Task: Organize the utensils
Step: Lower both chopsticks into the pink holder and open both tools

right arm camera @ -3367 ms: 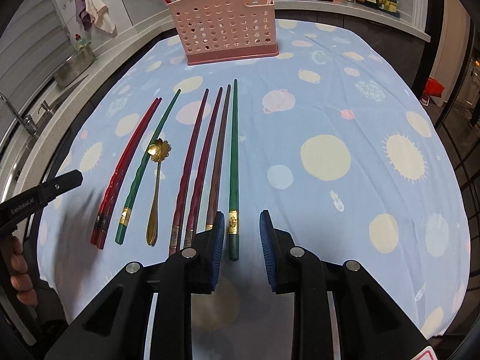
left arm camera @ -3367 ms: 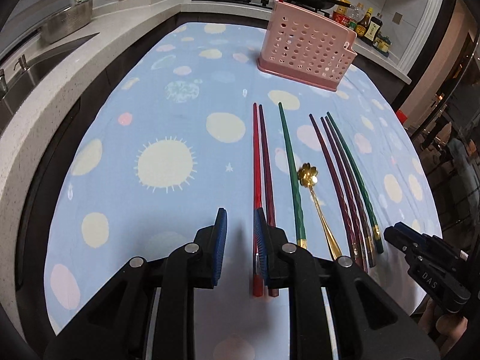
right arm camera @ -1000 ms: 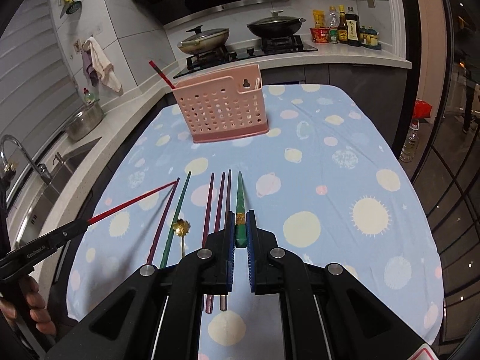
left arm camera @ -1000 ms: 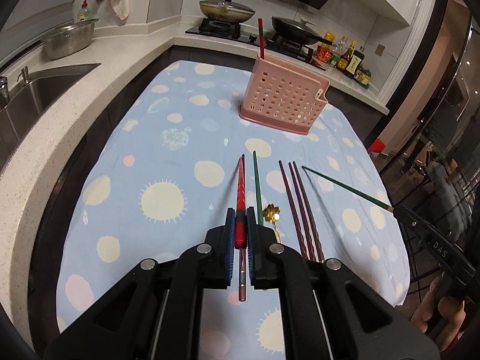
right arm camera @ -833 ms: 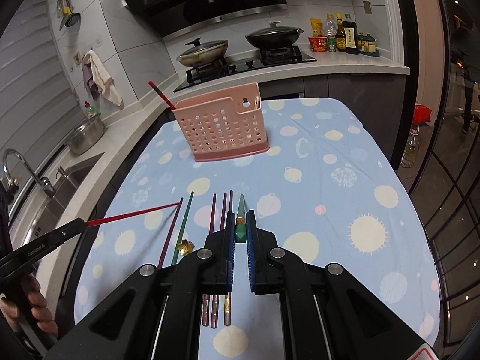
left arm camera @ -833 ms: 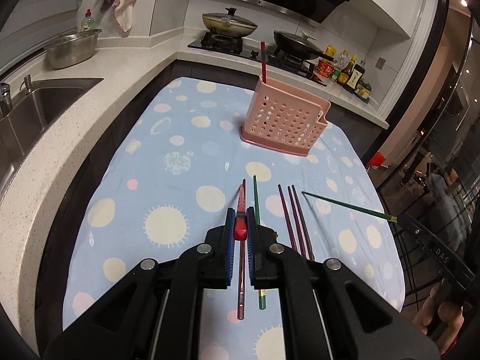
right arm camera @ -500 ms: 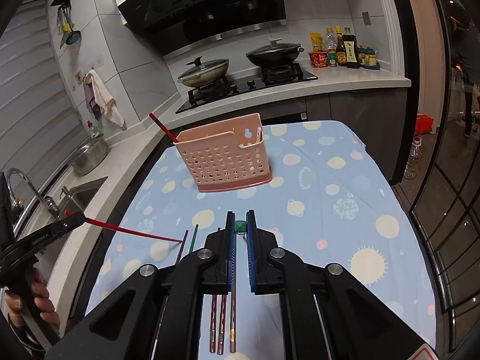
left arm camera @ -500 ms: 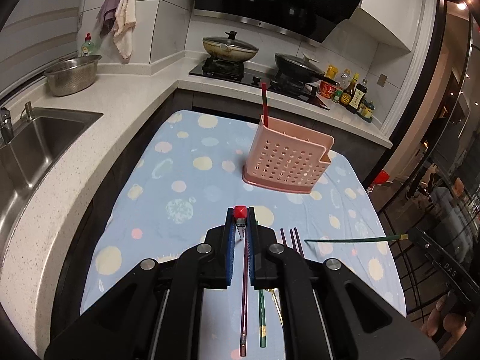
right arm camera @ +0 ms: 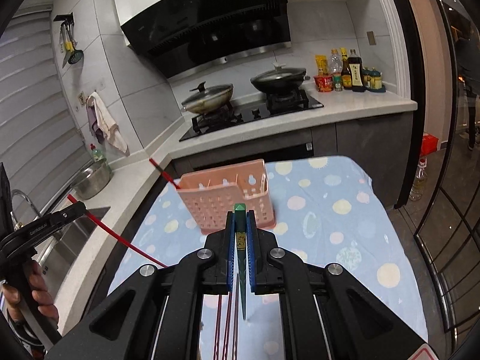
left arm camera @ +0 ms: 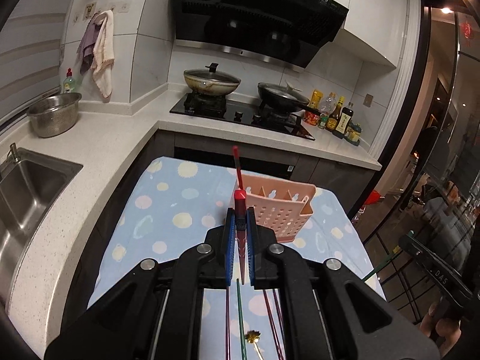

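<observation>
Here, left tongs [left arm camera: 240,225] pinching red chopstick [left arm camera: 239,202], right tongs [right arm camera: 240,228] marked "DAS" pinching green chopstick [right arm camera: 240,210]

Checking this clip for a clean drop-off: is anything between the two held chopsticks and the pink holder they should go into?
Nothing visible. The left gripper holds the red chopstick and the right gripper the green chopstick, both raised before the pink holder. One red chopstick already leans in its left end; the other compartments look free.

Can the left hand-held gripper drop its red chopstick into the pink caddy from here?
Probably yes. The left hand-held gripper is shut on the red chopstick, and the pink utensil caddy sits just ahead, open-topped. Only another red chopstick stands in its left end.
</observation>
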`<action>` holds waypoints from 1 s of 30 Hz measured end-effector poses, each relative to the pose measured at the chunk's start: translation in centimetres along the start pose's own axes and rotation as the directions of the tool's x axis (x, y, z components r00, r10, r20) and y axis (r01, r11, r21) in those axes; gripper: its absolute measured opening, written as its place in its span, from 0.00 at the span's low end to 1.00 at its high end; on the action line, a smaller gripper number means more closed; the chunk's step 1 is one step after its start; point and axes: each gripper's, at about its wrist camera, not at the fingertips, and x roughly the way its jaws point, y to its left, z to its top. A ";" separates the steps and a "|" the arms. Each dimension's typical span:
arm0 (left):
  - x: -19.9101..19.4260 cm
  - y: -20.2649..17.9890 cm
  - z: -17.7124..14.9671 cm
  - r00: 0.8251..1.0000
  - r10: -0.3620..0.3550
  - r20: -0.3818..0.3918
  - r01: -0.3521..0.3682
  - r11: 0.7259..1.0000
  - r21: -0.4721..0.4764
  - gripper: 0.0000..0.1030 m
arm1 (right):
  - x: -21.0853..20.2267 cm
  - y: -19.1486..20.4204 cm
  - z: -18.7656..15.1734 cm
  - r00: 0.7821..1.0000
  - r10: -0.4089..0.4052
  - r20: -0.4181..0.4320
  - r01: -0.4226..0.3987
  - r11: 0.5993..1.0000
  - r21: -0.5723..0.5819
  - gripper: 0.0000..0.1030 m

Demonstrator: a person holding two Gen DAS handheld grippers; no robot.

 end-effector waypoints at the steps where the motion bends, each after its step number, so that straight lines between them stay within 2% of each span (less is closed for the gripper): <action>1: 0.1 -0.3 0.7 1.000 -0.007 0.011 0.007 1.000 0.004 0.07 | 0.2 0.1 0.6 1.000 -0.001 0.011 0.001 1.000 -0.005 0.07; 8: 1.6 -2.6 6.1 0.995 -0.039 0.093 0.035 0.999 0.039 0.07 | 2.1 0.6 6.3 0.995 0.050 0.087 -0.050 0.999 0.000 0.07; 14: 3.7 -3.9 10.3 0.988 -0.042 0.148 0.035 0.998 0.050 0.07 | 4.1 1.4 11.3 0.981 0.077 0.176 -0.081 0.997 0.013 0.07; 20: 6.5 -4.0 12.0 0.987 -0.029 0.156 0.021 0.998 0.054 0.07 | 7.0 2.2 14.1 0.968 0.085 0.236 -0.092 0.996 0.021 0.07; 24: 8.9 -3.7 11.7 0.993 -0.012 0.121 0.006 0.999 0.050 0.07 | 9.9 2.5 14.0 0.975 0.067 0.210 -0.073 0.997 0.018 0.07; 30: 12.5 -2.3 9.8 0.999 0.013 0.047 -0.014 0.999 0.033 0.07 | 14.5 2.1 11.7 0.994 0.060 0.090 -0.062 0.998 0.023 0.07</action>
